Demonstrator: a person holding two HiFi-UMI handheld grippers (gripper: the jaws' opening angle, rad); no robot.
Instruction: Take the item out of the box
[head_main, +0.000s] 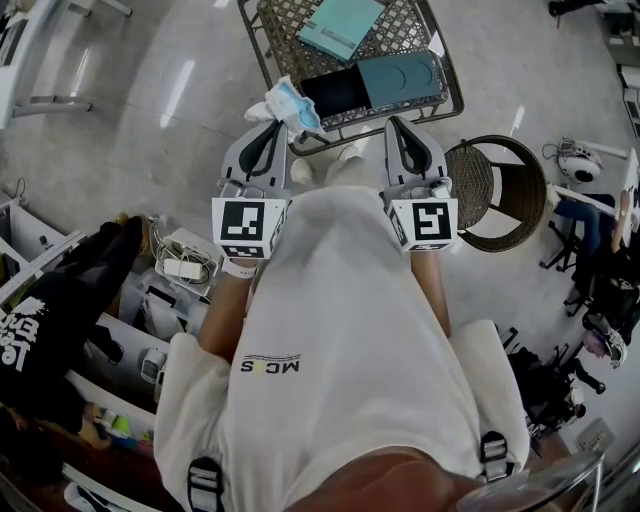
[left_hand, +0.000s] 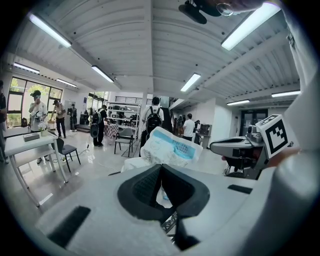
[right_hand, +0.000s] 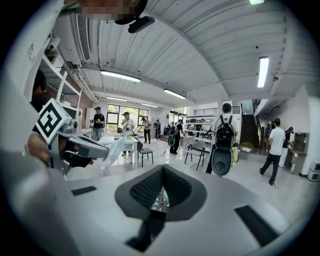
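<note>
- Packet, white and blue: clamped at the tip of the left gripper, over the basket's near left corner, outside the box.
- Box: open, dark inside, along the basket's near edge.
- Right gripper: jaws together, nothing held.
- Book, teal: at the basket's far edge.

Large open laboratory or workshop hall. A ribbed white ceiling is fitted with long fluorescent strip lights. A glossy pale floor is furnished with a white work table, a black chair and metal storage shelving. Bulky backpacks are worn by standing people.
</note>
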